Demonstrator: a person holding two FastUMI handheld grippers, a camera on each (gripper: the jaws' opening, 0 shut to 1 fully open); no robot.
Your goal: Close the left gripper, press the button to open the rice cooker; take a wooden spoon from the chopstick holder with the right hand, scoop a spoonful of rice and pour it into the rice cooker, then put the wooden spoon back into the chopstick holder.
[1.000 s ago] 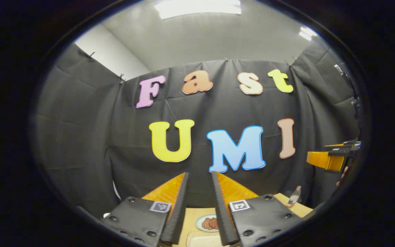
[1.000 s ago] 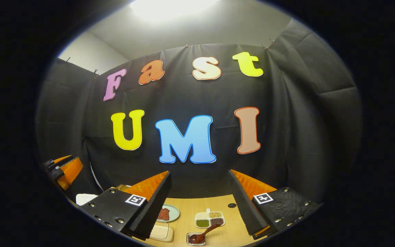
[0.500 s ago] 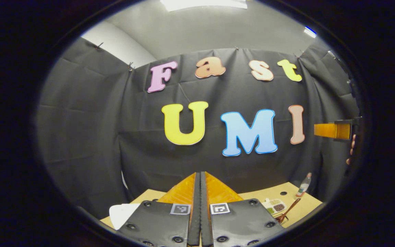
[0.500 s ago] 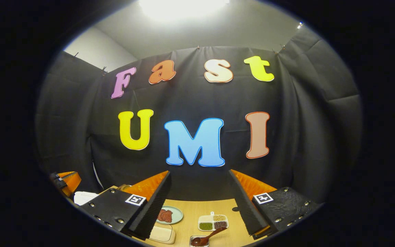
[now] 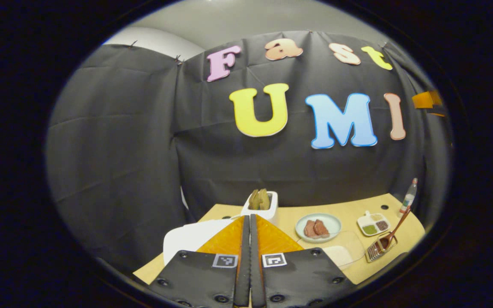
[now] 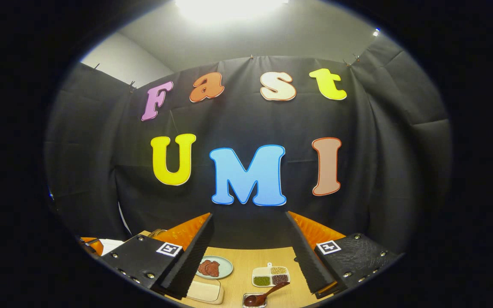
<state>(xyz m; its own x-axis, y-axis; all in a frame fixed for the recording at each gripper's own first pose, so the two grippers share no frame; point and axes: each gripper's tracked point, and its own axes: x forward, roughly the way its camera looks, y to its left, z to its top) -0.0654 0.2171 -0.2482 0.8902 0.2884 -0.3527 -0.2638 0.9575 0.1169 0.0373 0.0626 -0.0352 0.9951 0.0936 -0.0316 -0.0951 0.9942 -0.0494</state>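
item: left gripper [image 5: 250, 222], left gripper view, 6 o'clock. fingers pressed flat together, nothing between them; a blunt pressing tip.
item: rice cooker [image 5: 195, 237], white, low at 7 o'clock, just left of and partly behind the left gripper's fingers. its button cannot be made out.
item: chopstick holder [image 5: 260, 205], white, just beyond the fingertips at 12 o'clock of them; what stands in it is too small to name.
item: wooden spoon [image 5: 394, 231], 4 o'clock, leaning in a small metal basket [image 5: 377, 250] on the table [image 5: 349, 209], well apart from the holder.
item: right gripper [image 6: 250, 237], right gripper view, 6 o'clock. jaws spread wide, empty, high above the table.
step in hand, judged: bringing the shut tip down onto the lid button.
handling advice: keep the fingers together; swing toward 7 o'clock over the cooker's front; press straight down on the button, not the lid; lift off at once so the lid can rise. keep the right gripper back, clear of the lid's swing.
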